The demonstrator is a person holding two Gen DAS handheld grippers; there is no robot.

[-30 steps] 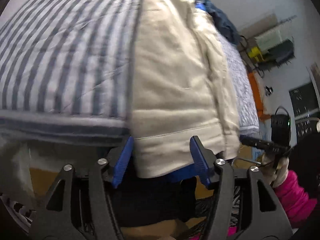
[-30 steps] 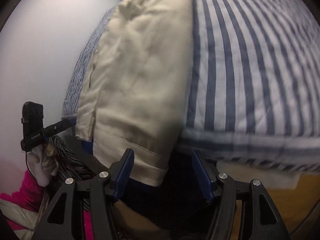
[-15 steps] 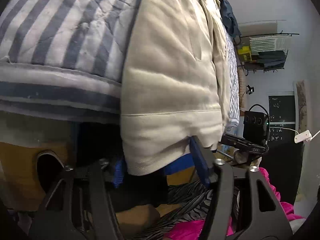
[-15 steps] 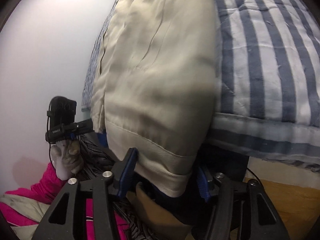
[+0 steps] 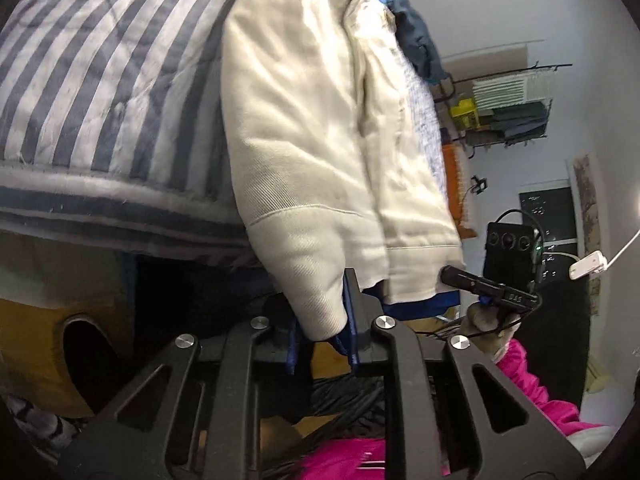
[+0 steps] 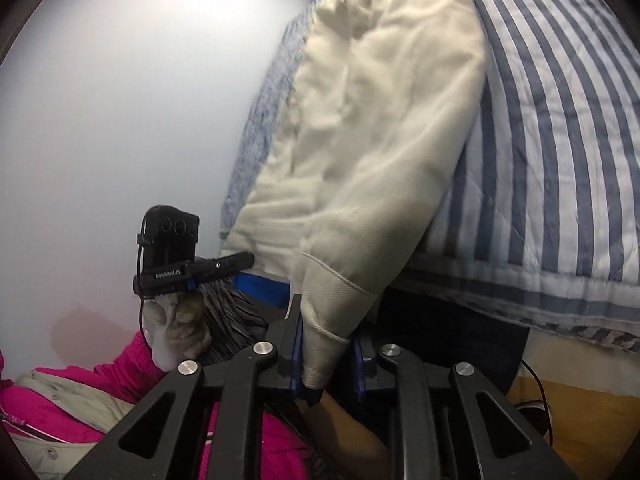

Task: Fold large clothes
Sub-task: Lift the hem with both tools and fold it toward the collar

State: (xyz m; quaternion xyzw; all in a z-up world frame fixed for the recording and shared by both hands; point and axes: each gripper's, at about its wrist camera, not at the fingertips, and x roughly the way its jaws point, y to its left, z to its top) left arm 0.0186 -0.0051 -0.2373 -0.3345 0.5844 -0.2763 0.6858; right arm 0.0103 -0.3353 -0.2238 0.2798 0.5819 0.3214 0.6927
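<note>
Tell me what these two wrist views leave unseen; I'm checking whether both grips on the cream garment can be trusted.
- Left wrist view: the cream garment runs off the top edge, so its kind and full shape are unknown.
- Left gripper: hem fabric covers the left finger's pad.
- Right gripper: the hem hides how deep the bite goes.
- Striped quilt: cut off by the right edge.
- Under the bed: too dark in both views.

- The cream garment (image 5: 312, 128) runs off the top edge in both wrist views, so its far end stays unseen.
- The left gripper (image 5: 320, 320) has its blue pads half buried under the hem.
- The shelf (image 5: 504, 112) clutter by the wall is too small to identify.
- The striped quilt (image 6: 560, 128) is cut off at the right edge.
</note>
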